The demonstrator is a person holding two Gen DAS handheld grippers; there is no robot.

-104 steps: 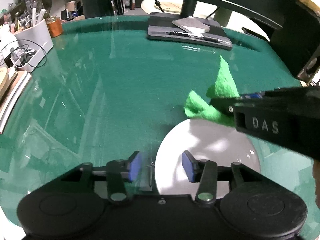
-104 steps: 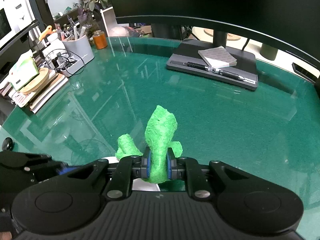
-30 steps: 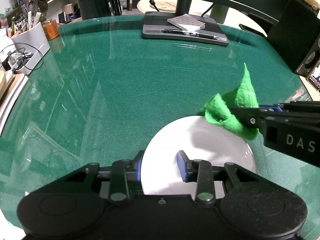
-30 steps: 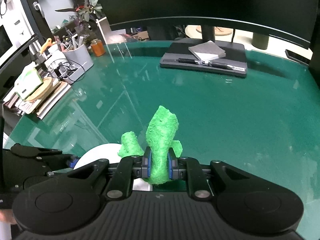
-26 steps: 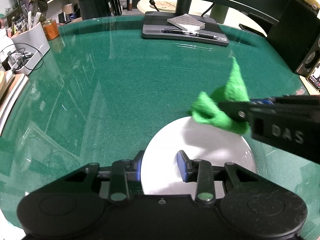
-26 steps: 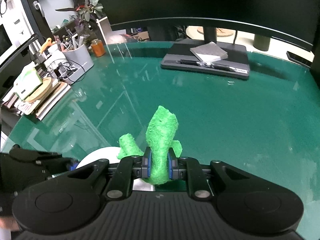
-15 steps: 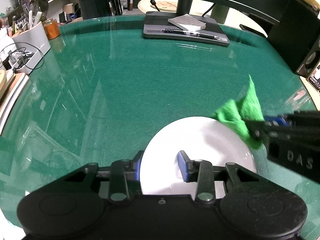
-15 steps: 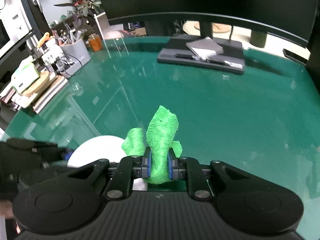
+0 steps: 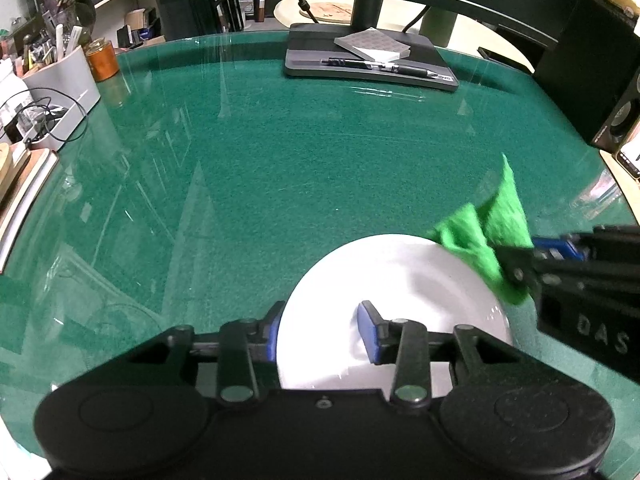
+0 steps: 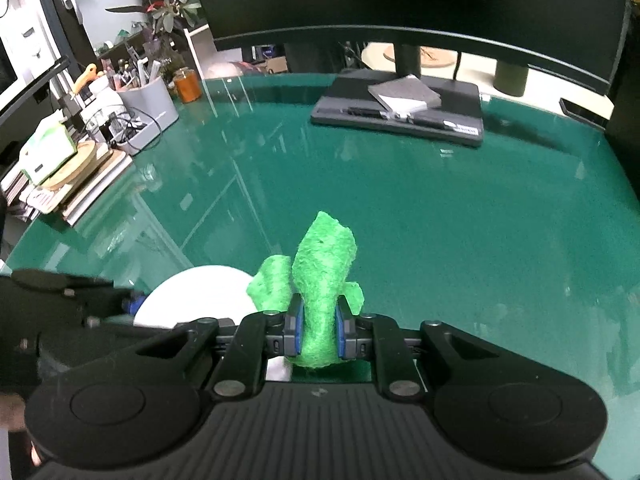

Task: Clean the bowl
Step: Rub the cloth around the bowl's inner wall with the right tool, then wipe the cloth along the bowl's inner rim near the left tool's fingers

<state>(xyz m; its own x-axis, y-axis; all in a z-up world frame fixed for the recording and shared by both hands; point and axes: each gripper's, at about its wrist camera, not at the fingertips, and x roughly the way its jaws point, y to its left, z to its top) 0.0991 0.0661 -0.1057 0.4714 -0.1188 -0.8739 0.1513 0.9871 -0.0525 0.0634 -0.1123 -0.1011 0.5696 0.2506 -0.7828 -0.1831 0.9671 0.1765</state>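
A white bowl (image 9: 392,276) sits on the green glass table, close under my left gripper (image 9: 320,334). Its jaws straddle the bowl's near-left rim, one blue pad outside and one inside, and they are opening; a shadow shows beside the inner pad. My right gripper (image 10: 318,336) is shut on a bright green cloth (image 10: 324,256). In the left wrist view the cloth (image 9: 484,236) hangs over the bowl's far-right rim, with the right gripper (image 9: 516,268) coming in from the right. The right wrist view shows the bowl (image 10: 200,292) to the left of the cloth.
A dark tray (image 9: 368,64) with a notepad and pen lies at the table's far side under a monitor. A grey organiser (image 9: 60,88) with cables and an orange jar (image 9: 102,60) stand at the far left. A speaker (image 9: 616,120) stands at the right.
The right gripper swept the green cloth leftward over the bowl's far rim, then back to its right edge. The left gripper's pads stand slightly wider apart. The bowl stayed put.
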